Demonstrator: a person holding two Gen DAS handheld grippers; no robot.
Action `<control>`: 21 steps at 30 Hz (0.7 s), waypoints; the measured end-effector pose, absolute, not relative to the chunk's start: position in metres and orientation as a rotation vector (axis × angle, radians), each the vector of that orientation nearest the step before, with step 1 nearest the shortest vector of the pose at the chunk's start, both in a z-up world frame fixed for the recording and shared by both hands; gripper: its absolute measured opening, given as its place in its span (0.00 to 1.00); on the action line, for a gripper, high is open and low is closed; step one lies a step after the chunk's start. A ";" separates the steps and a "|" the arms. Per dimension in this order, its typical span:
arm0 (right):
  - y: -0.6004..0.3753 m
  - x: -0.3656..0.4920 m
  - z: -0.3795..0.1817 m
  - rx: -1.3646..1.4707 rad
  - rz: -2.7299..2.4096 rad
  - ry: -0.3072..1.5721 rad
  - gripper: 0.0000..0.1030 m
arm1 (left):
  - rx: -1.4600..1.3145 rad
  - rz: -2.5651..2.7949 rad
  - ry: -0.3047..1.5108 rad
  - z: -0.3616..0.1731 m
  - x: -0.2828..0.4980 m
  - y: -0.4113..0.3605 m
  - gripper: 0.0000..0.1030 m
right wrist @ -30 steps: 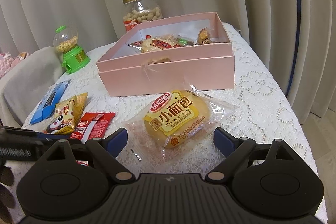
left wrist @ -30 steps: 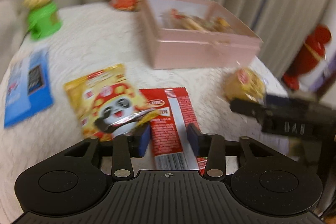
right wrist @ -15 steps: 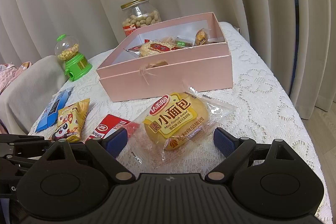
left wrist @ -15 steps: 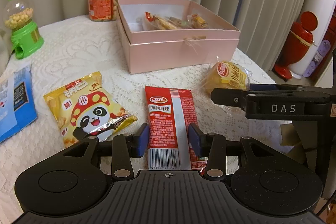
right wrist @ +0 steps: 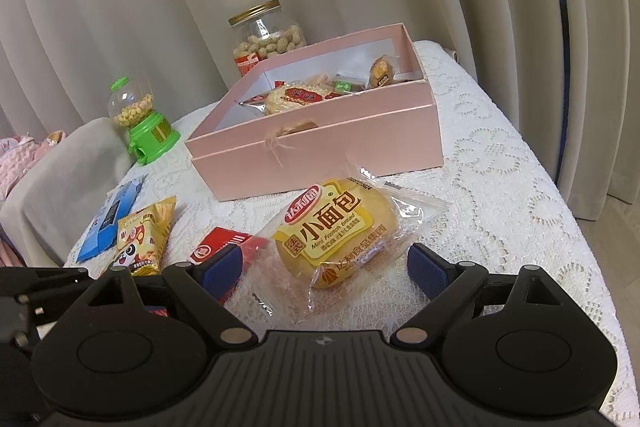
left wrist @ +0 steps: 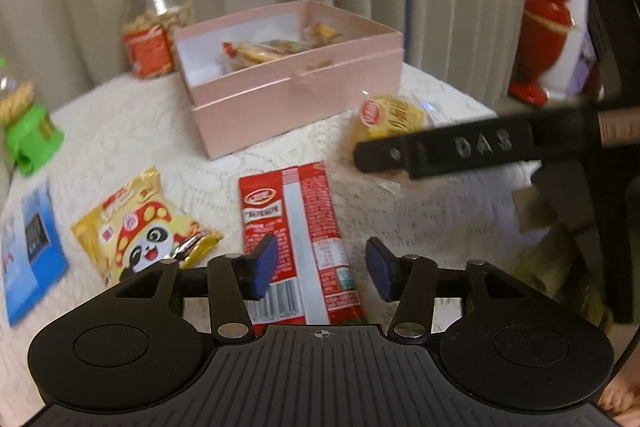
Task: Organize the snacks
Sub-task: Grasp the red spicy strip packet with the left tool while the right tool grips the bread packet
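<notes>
The left hand-held gripper (left wrist: 320, 263) has just been opening; its jaws stand released, apart on either side of the red packet (left wrist: 298, 227) lying flat on the bench (left wrist: 140, 131). The right hand-held gripper (right wrist: 326, 265) is released too, wide around the bread bun packet (right wrist: 336, 227), not pressing it. The pink box (right wrist: 320, 147) sits at twelve o'clock from the bun, the panda snack bag (left wrist: 140, 231) at nine o'clock from the red packet.
</notes>
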State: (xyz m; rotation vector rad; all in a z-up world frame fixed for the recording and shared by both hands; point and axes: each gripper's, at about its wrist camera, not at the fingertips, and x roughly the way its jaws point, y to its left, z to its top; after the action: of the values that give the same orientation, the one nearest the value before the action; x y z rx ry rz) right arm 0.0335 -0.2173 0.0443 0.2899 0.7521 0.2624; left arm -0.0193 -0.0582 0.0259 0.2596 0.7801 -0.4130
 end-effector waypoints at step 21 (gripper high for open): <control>-0.228 0.033 0.042 0.377 0.294 0.738 0.90 | 0.144 -0.366 0.803 0.020 -0.005 -0.034 0.68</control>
State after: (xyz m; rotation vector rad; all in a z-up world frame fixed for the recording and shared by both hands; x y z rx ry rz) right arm 0.0329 -0.2275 0.0422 0.3770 0.7377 0.2939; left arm -0.0054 -0.0338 0.0199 0.1436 0.8029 -0.3658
